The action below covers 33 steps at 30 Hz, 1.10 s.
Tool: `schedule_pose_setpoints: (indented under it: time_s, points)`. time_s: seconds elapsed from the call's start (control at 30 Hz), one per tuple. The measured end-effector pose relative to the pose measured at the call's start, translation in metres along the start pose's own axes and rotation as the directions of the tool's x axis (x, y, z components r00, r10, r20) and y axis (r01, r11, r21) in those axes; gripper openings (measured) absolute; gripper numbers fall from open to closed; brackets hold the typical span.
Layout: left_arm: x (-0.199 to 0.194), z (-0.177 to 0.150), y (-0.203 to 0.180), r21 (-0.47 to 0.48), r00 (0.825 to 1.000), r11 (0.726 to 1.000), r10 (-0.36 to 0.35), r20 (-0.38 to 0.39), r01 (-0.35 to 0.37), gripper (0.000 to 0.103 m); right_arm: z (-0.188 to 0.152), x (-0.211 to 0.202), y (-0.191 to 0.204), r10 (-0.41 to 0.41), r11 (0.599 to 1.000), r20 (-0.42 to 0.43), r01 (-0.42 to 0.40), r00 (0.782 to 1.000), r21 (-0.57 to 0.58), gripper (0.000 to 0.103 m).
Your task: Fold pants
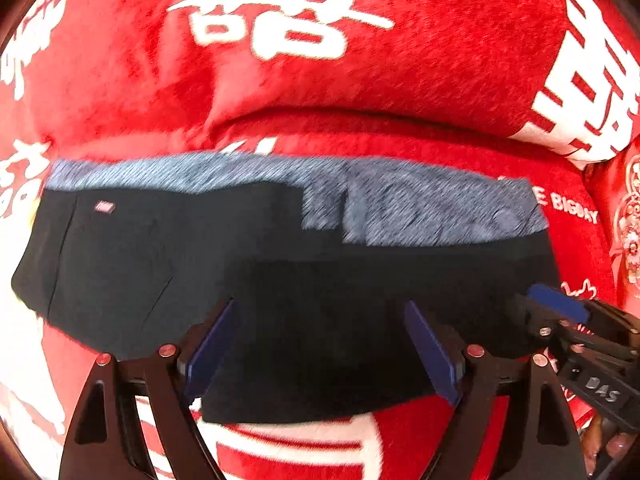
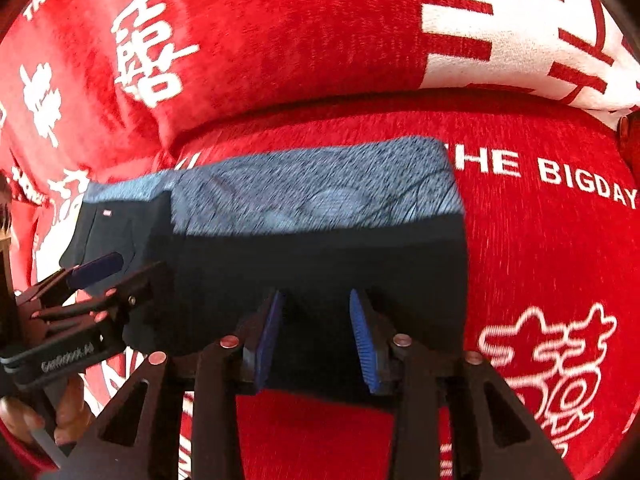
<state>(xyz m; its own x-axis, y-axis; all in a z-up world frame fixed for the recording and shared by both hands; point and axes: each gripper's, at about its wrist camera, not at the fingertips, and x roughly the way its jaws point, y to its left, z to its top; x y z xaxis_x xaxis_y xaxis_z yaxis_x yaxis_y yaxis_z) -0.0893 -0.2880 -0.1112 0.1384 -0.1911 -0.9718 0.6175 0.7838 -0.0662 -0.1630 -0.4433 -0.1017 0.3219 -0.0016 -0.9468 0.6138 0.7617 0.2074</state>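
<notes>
Both pairs of blue-padded fingers point down at the folded pants [image 1: 280, 280]: the left gripper [image 1: 320, 344] stands wide apart over the dark cloth, pressing on nothing, while the right gripper [image 2: 318, 336] is partly apart above the near edge, and whether its pads touch the fabric cannot be told. Those dark pants, their grey-blue lining showing along the far side, lie flat on a red blanket [image 2: 540, 260] with white lettering, just before a matching red cushion [image 1: 360, 80]

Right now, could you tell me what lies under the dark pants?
A grey-blue garment shows past the pants' far edge, on the red blanket. How far it reaches underneath is covered.
</notes>
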Motion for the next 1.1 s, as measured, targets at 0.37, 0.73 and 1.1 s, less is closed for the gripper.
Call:
schedule_pose_setpoints:
  time_s: [0.37, 0.73, 1.1]
  points:
    - [-0.011, -0.057, 0.061, -0.149, 0.990, 0.981, 0.118, -0.072, -0.127, 0.085, -0.008, 0.006, 0.071, 0.070, 0.975, -0.038, -0.076, 0.997, -0.209, 0.049]
    - [-0.008, -0.071, 0.083, -0.229, 0.991, 0.967, 0.097, -0.094, -0.116, 0.085, -0.023, 0.049, 0.141, -0.040, 0.831, -0.108, -0.027, 0.993, -0.555, 0.038]
    - [-0.014, -0.069, 0.119, -0.226, 0.994, 0.970, 0.075, -0.078, -0.091, 0.085, -0.033, 0.048, 0.166, 0.002, 0.877, -0.146, -0.072, 0.989, -0.476, 0.006]
